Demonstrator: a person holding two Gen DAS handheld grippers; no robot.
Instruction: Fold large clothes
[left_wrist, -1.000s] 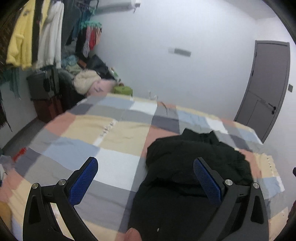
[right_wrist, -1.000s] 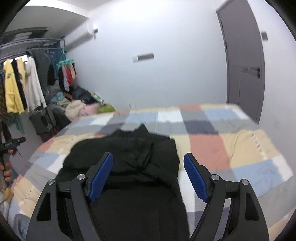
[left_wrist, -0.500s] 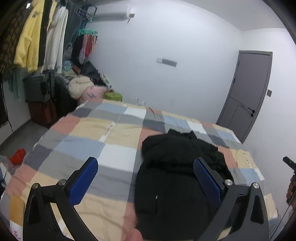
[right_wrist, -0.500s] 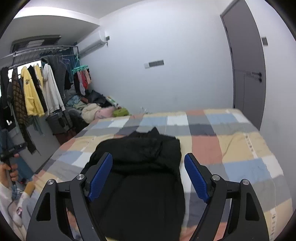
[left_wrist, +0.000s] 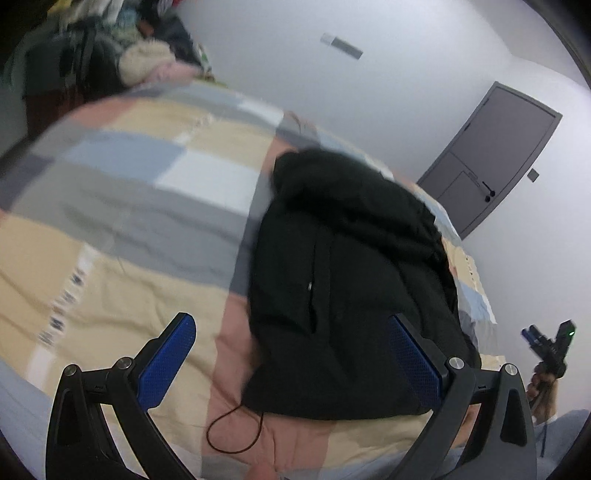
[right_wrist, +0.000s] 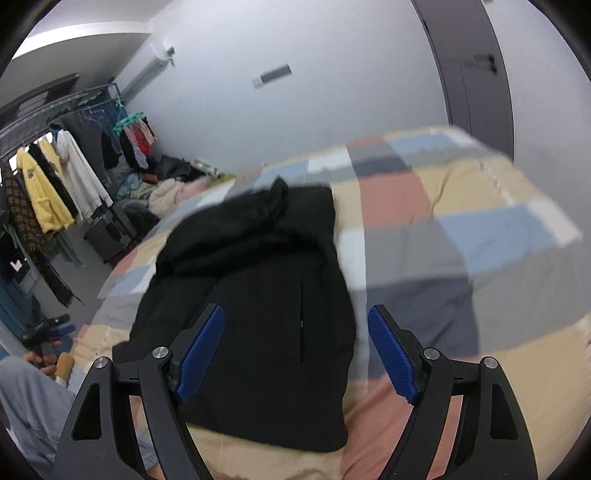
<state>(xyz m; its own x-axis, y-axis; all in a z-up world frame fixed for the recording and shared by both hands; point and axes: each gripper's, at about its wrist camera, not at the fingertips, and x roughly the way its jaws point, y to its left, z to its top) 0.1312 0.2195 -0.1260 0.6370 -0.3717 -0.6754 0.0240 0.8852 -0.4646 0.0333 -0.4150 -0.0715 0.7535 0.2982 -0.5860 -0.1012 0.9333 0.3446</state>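
Note:
A large black garment (left_wrist: 351, 280) lies lengthwise on a checked bedspread (left_wrist: 129, 229), its upper part folded over in a bunched heap at the far end. It also shows in the right wrist view (right_wrist: 255, 295). My left gripper (left_wrist: 291, 358) is open and empty, hovering above the garment's near left edge. My right gripper (right_wrist: 295, 350) is open and empty, above the garment's near right edge. Each gripper shows small in the other's view, the right one (left_wrist: 550, 343) and the left one (right_wrist: 44, 328), held in a hand.
The bedspread (right_wrist: 461, 258) extends to both sides of the garment. A thin dark cord loop (left_wrist: 236, 432) lies near the hem. A clothes rack with hanging garments (right_wrist: 55, 184) and a heap of clothes stand at the left. A grey door (left_wrist: 491, 155) is at the far right.
Both grippers have dropped and tilted down toward the near end of the garment, which now looks larger and closer. Both stay open and empty. The views are motion-blurred.

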